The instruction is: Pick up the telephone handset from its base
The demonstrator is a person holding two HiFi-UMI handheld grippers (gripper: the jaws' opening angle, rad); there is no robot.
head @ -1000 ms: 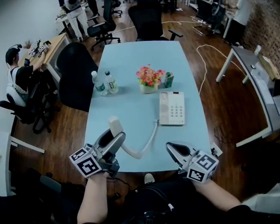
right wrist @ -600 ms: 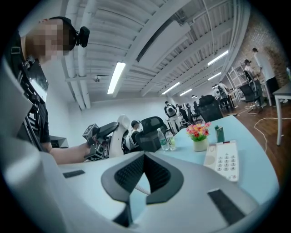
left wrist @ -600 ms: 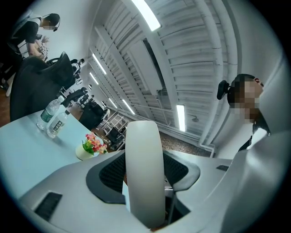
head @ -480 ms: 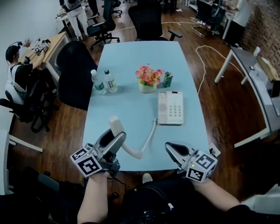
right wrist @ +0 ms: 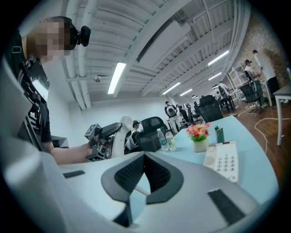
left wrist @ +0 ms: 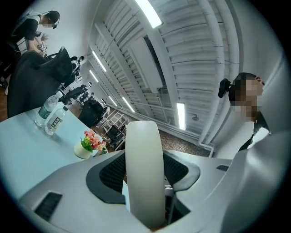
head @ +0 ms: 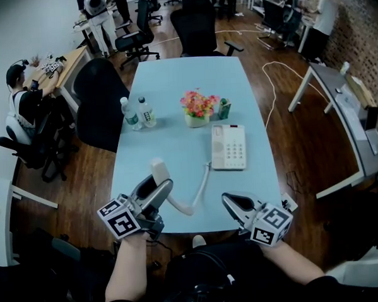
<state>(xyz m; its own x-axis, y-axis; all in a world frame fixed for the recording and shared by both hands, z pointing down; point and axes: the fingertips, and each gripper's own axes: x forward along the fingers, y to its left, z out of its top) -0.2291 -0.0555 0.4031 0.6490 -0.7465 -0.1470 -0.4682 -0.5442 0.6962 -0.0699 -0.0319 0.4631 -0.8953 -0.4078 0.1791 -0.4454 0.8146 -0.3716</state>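
Note:
My left gripper [head: 158,188] is shut on the white handset [head: 158,169], which it holds above the front left of the pale blue table [head: 176,148]. In the left gripper view the handset [left wrist: 144,168] stands upright between the dark pads. Its coiled cord [head: 196,192] runs back to the white telephone base [head: 228,147], which lies flat at the table's middle right with its cradle bare. My right gripper [head: 232,203] hovers over the front edge with its jaws shut on nothing. From the right gripper view, the handset [right wrist: 117,135] shows at the left and the base [right wrist: 223,159] at the right.
A flower pot [head: 198,109], a small green carton [head: 225,107] and two water bottles [head: 138,113] stand behind the base. Black office chairs [head: 101,98] ring the table's far and left sides. A person [head: 25,99] sits at a desk on the left.

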